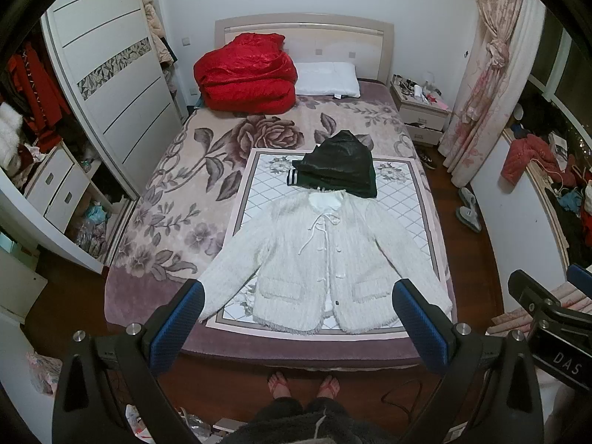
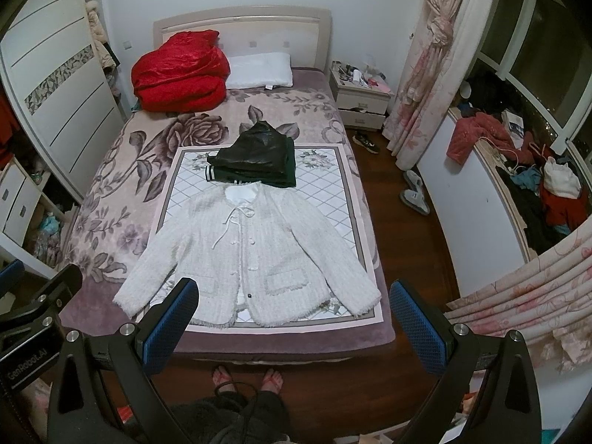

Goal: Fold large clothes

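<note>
1. Filling most of both views: bed (image 1: 155, 185) (image 2: 111, 192) w/ floral blanket, headboard at far end, foot nearest the person's feet.
2. Wardrobe (image 1: 111, 85) (image 2: 55, 85) along the bed's left side, door partly open, clothes inside.
3. Red quilt (image 1: 246, 74) (image 2: 181, 74) bundled at the head of the bed, touching white pillow (image 1: 327, 78) (image 2: 259, 70) on its right.
4. Quilted mat (image 1: 403, 199) (image 2: 325, 192) on the blanket near the foot end.
5. White jacket (image 1: 318, 259) (image 2: 251, 251) lies flat on the mat, front up, sleeves spread out & down, hem toward foot edge.
6. Folded dark jacket (image 1: 338, 164) (image 2: 255, 159) just beyond the white one's collar.
7. Left gripper (image 1: 298, 312): jaws wide apart, holding nothing, above foot of bed, clear of fabric.
8. Right gripper (image 2: 294, 312): same, spread wide, nothing held, beside the left one.
</note>
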Demonstrator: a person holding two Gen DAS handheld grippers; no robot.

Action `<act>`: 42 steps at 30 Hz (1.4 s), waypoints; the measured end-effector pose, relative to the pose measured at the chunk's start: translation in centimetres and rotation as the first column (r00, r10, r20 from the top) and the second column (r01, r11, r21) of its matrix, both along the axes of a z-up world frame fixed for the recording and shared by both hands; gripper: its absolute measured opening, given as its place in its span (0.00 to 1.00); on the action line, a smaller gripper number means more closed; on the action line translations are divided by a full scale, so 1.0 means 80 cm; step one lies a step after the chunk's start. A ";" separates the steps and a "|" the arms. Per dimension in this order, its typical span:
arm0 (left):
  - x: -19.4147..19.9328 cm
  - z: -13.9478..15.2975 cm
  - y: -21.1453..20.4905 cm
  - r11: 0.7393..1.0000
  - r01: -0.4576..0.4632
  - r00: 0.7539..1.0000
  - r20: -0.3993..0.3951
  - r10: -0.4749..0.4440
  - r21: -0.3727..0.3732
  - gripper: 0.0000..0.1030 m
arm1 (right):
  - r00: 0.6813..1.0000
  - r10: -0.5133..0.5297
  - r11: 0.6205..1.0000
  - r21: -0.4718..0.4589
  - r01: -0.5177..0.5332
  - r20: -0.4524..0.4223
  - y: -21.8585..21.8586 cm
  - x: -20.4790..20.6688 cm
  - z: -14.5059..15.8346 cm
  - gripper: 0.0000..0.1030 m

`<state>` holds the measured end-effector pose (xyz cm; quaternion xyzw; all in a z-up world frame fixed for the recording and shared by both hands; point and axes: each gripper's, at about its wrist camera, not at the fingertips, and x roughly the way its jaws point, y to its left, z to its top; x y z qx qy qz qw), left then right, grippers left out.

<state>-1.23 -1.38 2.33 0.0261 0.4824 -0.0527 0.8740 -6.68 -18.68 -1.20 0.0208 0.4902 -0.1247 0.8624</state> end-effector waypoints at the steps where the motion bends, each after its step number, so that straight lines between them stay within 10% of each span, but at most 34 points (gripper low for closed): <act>1: 0.000 0.000 0.000 1.000 0.000 1.000 -0.001 0.000 -0.001 1.00 | 1.000 -0.001 1.000 0.002 0.001 0.001 0.001 -0.002 -0.001 1.00; 17: 0.007 -0.004 0.002 1.000 0.008 1.000 -0.006 -0.008 -0.001 1.00 | 1.000 -0.005 1.000 0.011 0.005 -0.009 0.002 -0.011 0.037 1.00; 22: 0.063 -0.035 0.011 0.989 -0.033 0.988 0.153 0.010 0.146 1.00 | 0.999 -0.043 0.998 0.050 0.043 -0.007 -0.001 0.014 0.019 1.00; 28: 0.134 -0.151 0.002 0.984 -0.040 0.987 0.161 0.011 0.176 1.00 | 0.979 -0.191 0.965 0.170 0.202 -0.077 -0.050 0.078 -0.129 1.00; 34: 0.188 -0.301 -0.051 0.981 -0.019 1.000 0.019 0.015 0.195 1.00 | 0.914 -0.363 0.865 0.300 0.402 -0.179 -0.155 0.080 -0.336 0.71; 38: 0.213 -0.395 -0.093 0.967 -0.017 0.997 -0.071 0.036 0.254 1.00 | 0.839 -0.468 0.747 0.382 0.544 -0.278 -0.230 0.068 -0.498 0.71; 42: 0.236 -0.494 -0.130 0.944 0.006 0.986 -0.158 0.049 0.331 1.00 | 0.735 -0.547 0.544 0.498 0.675 -0.400 -0.320 0.052 -0.676 0.71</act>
